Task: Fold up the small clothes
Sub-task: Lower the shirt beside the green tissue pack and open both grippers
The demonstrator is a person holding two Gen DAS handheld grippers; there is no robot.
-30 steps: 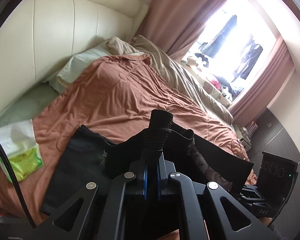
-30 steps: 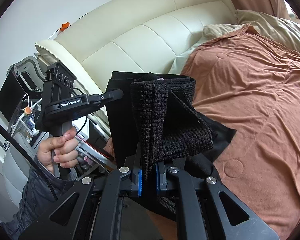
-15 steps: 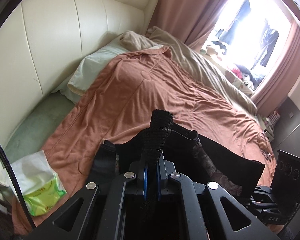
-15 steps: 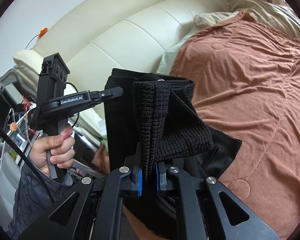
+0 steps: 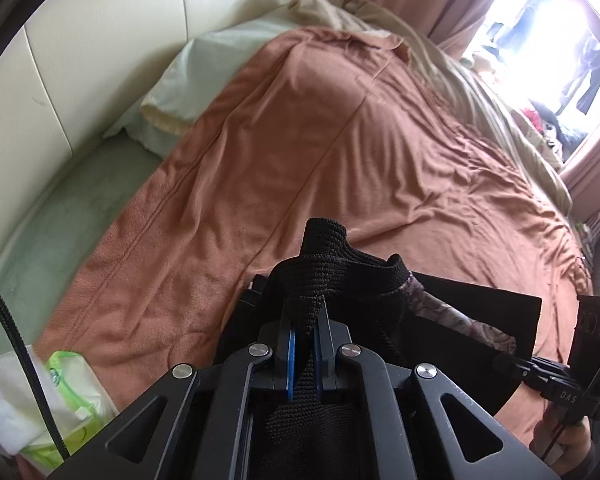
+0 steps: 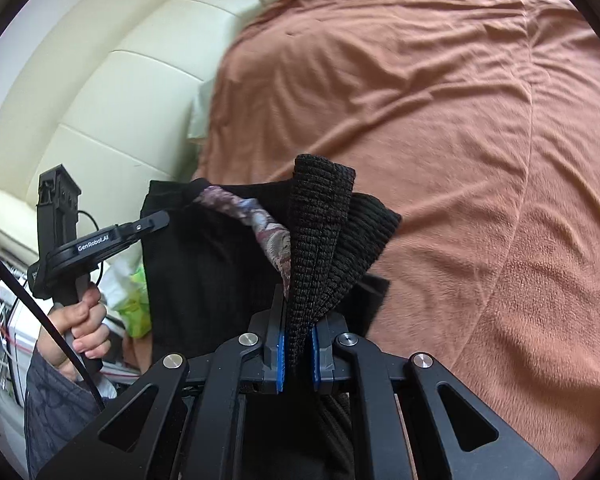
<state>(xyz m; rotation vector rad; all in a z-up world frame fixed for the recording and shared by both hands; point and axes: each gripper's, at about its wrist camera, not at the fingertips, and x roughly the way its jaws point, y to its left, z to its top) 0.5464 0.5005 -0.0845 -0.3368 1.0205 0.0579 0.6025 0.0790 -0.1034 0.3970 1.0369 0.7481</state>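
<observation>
A small black garment [image 5: 452,320] with a ribbed knit waistband and a floral lining hangs between my two grippers above the bed. My left gripper [image 5: 304,320] is shut on one bunched end of the waistband [image 5: 324,240]. My right gripper [image 6: 298,320] is shut on the other bunched end [image 6: 320,232]. The black cloth [image 6: 204,264] spreads between them, its lining [image 6: 260,224] showing. The left gripper [image 6: 100,240] shows in the right wrist view, held by a hand. The lower part of the garment is hidden behind the gripper bodies.
A rust-brown blanket [image 5: 340,152] covers the bed under the garment. A pale green pillow [image 5: 196,80] and a cream padded headboard [image 5: 100,40] lie at the left. A green and white tissue pack [image 5: 60,400] sits at the bed's near left edge. A bright window [image 5: 560,60] is at the far right.
Both grippers have moved forward and lower over the bed with the garment held between them. The views now tilt down at the blanket. Both grips stay shut.
</observation>
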